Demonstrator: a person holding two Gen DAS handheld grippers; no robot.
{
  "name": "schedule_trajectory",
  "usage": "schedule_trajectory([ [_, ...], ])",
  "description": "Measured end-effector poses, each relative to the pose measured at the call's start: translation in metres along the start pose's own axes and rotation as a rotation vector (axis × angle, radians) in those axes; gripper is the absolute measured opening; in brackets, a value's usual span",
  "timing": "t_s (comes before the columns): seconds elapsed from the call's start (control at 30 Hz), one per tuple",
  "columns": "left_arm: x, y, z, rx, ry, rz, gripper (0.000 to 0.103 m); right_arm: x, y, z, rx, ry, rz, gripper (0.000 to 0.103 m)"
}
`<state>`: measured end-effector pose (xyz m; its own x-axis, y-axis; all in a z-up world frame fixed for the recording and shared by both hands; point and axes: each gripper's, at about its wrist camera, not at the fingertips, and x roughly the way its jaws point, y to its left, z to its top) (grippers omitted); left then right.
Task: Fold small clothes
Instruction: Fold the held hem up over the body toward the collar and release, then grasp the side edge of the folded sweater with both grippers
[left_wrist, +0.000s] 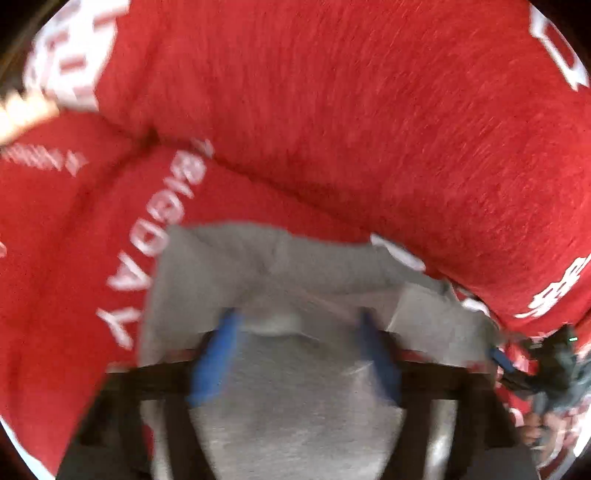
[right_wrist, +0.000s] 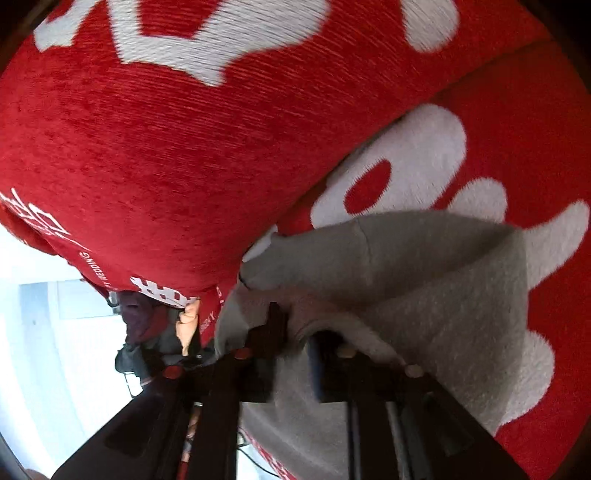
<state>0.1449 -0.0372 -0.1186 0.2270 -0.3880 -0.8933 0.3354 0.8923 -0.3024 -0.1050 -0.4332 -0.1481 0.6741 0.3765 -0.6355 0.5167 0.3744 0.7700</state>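
Ahead of us the red cover (left_wrist: 332, 110) with white lettering bulges close, blocking the far side in both views. The grey garment (left_wrist: 295, 387) fills the near space between our fingers (left_wrist: 216, 354). We see open room only at the right wrist view's lower left.

Small garment (left_wrist: 295, 387) lying on the cushioned cover (left_wrist: 332, 129), between the left gripper's (left_wrist: 295, 332) fingers; right gripper (right_wrist: 295, 332) at its edge (right_wrist: 424, 295).
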Motion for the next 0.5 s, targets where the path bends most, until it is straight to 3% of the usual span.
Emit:
schedule_trajectory([
  [0.03,-0.009,-0.002,0.001,0.018,-0.016,0.003,0.079,-0.006,0.005,0.000,-0.012,-0.019,-0.002,0.068],
  [0.13,-0.024,-0.005,-0.001,0.049,-0.009,0.006,0.079,-0.024,0.018,0.000,-0.048,-0.051,-0.024,0.068],
  [0.2,-0.025,-0.010,-0.006,0.080,0.016,-0.011,0.079,-0.030,0.022,-0.004,-0.053,-0.045,-0.033,0.067],
  [0.27,-0.014,-0.019,-0.013,0.117,0.066,-0.043,0.079,-0.028,0.024,-0.008,-0.070,-0.016,-0.047,0.055],
  [0.37,0.017,-0.033,-0.024,0.137,0.139,-0.060,0.079,-0.015,0.021,-0.011,-0.105,0.029,-0.093,0.047],
  [0.5,0.049,-0.042,-0.024,0.135,0.146,-0.019,0.079,0.010,0.000,-0.011,-0.087,0.071,-0.174,0.043],
])
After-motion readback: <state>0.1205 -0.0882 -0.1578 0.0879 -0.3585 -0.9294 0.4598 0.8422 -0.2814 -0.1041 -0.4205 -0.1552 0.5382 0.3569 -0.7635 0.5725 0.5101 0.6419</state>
